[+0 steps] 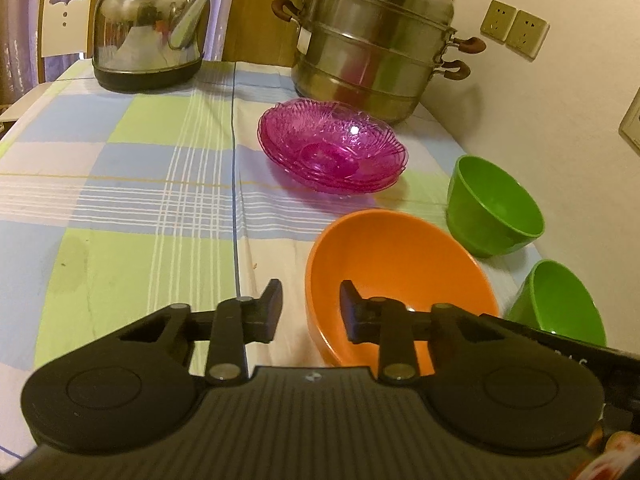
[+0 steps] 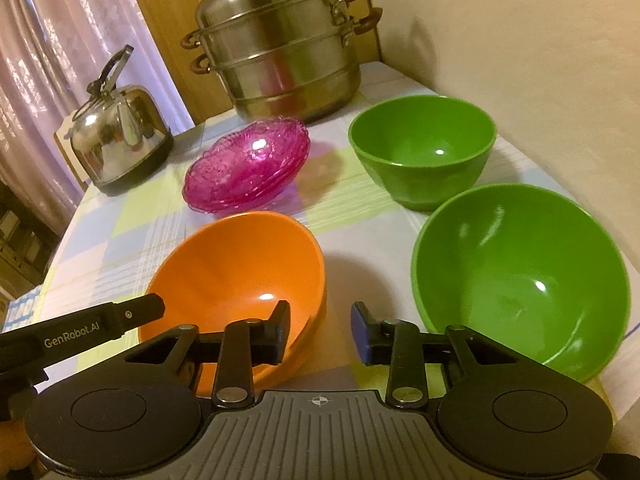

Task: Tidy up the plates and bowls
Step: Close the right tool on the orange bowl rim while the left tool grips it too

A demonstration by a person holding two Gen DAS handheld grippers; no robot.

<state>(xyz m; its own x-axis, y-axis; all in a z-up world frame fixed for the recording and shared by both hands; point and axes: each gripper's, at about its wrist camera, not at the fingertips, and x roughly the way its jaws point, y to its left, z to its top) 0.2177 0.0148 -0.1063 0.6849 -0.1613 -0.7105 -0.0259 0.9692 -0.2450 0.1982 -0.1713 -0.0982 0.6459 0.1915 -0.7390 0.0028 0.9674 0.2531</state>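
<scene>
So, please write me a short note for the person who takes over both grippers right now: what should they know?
Left gripper: open, holds nothing, its fingers astride the near rim of the orange bowl.
Right gripper: open, holds nothing, over the cloth between the orange bowl and the near green bowl.
Far green bowl stands apart, close to the wall.
Done: the pink glass plates appear stacked, in front of the steamer pot.
Left: the three bowls stand separately, none nested.
</scene>
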